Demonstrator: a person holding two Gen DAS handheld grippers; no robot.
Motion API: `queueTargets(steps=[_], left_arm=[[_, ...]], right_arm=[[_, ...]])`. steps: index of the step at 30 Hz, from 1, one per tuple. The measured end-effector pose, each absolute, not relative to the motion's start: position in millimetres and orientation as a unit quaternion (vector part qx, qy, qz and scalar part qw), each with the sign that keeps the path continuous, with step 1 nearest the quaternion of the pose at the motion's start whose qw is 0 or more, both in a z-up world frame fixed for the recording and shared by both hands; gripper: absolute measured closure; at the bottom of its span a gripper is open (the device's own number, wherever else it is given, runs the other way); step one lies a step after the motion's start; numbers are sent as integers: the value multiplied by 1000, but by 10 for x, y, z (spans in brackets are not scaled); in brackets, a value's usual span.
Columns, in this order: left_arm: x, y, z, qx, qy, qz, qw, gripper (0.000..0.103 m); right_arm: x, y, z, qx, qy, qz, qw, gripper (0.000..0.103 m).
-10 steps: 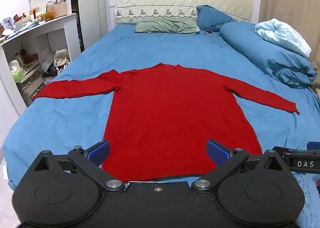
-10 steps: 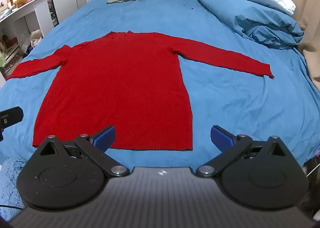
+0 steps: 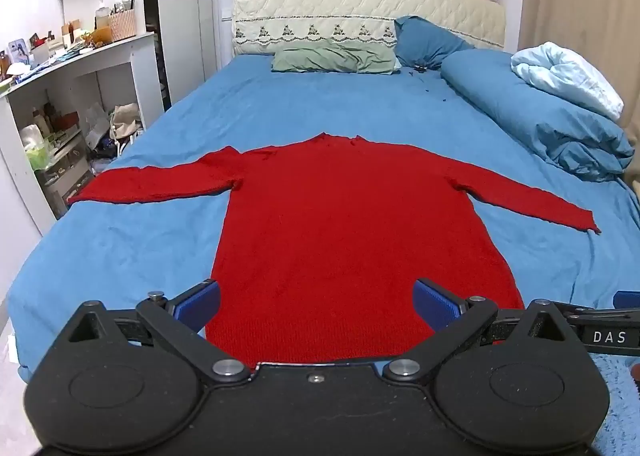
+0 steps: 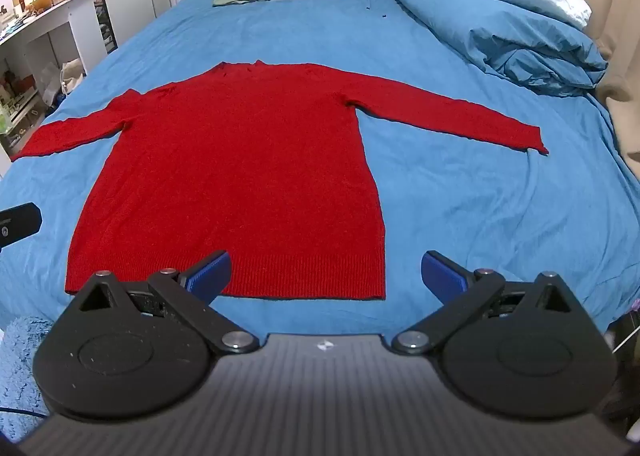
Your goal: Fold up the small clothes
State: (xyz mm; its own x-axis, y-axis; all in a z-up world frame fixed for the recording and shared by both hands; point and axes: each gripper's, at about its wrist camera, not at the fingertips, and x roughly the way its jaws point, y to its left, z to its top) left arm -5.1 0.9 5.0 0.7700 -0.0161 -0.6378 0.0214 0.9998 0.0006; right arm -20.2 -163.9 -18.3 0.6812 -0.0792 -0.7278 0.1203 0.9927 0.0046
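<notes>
A red knitted sweater (image 3: 344, 224) (image 4: 240, 176) lies flat and face up on the blue bed sheet (image 3: 328, 112) (image 4: 480, 224), both sleeves spread out sideways, hem nearest me. My left gripper (image 3: 316, 302) hovers open above the hem's middle, nothing between its blue pads. My right gripper (image 4: 326, 276) is open too, held over the hem's right corner, also holding nothing. The right gripper's black arm shows at the right edge of the left wrist view.
A rolled blue duvet (image 3: 552, 124) with a pale blanket lies along the bed's right side. Green and blue pillows (image 3: 336, 60) sit by the headboard, plush toys on top. A white shelf unit (image 3: 76, 96) stands left of the bed.
</notes>
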Motion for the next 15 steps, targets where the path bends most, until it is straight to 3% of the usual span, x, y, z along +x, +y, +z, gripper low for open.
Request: queueTargets(steps=[15], left_arm=[[-119,20,80,-1,322,-15,947,0]], right_arm=[[-192,-1648,-182,27,397,-56,916,0]])
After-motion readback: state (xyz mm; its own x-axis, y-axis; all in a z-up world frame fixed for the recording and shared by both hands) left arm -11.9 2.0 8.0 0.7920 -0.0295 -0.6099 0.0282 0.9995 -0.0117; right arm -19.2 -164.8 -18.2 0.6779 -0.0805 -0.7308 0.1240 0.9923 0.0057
